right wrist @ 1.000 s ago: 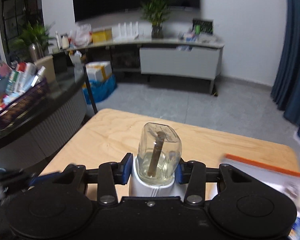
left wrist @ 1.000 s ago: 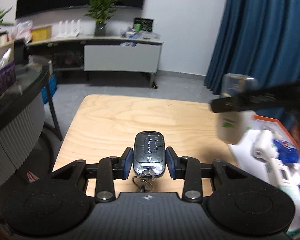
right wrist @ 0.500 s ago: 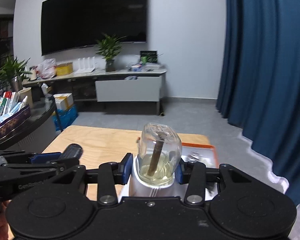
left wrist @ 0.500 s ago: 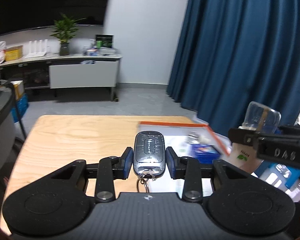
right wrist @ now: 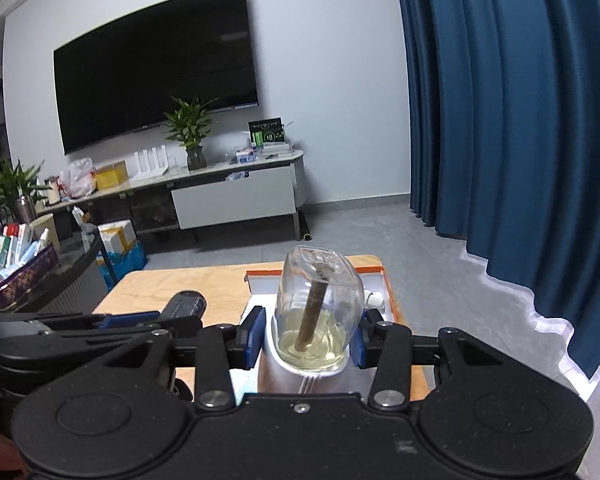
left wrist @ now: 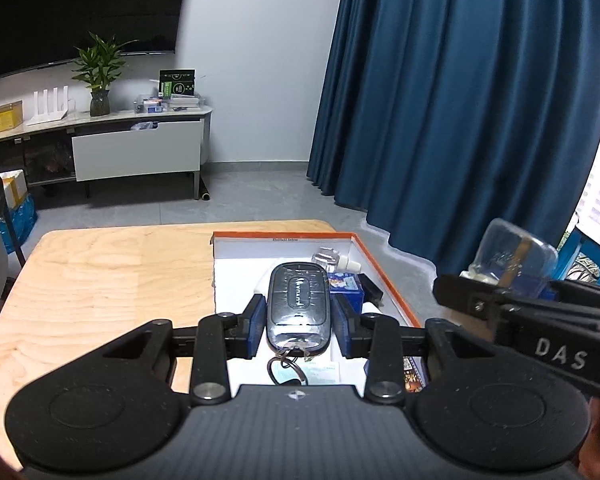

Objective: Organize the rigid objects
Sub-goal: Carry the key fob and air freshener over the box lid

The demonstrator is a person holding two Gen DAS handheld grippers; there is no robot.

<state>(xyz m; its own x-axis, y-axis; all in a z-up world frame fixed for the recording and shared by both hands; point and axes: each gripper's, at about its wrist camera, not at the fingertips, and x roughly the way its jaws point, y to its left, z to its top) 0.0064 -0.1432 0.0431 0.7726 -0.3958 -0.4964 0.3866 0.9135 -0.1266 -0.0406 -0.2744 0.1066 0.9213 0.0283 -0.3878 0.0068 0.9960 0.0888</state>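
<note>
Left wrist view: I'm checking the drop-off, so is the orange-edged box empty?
No, the orange-edged box already holds a small clear bottle and a blue packet.

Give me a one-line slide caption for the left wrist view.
Left gripper carries a key fob above an orange-rimmed box on the wooden table.

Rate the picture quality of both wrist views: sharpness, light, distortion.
Left wrist view: sharp on the key fob and orange-edged box; fisheye bends the blue curtain; overexposed window patch at the right edge. Right wrist view: dim room light, crisp liquid-filled diffuser bottle, TV black without glare, edges curved.
</note>
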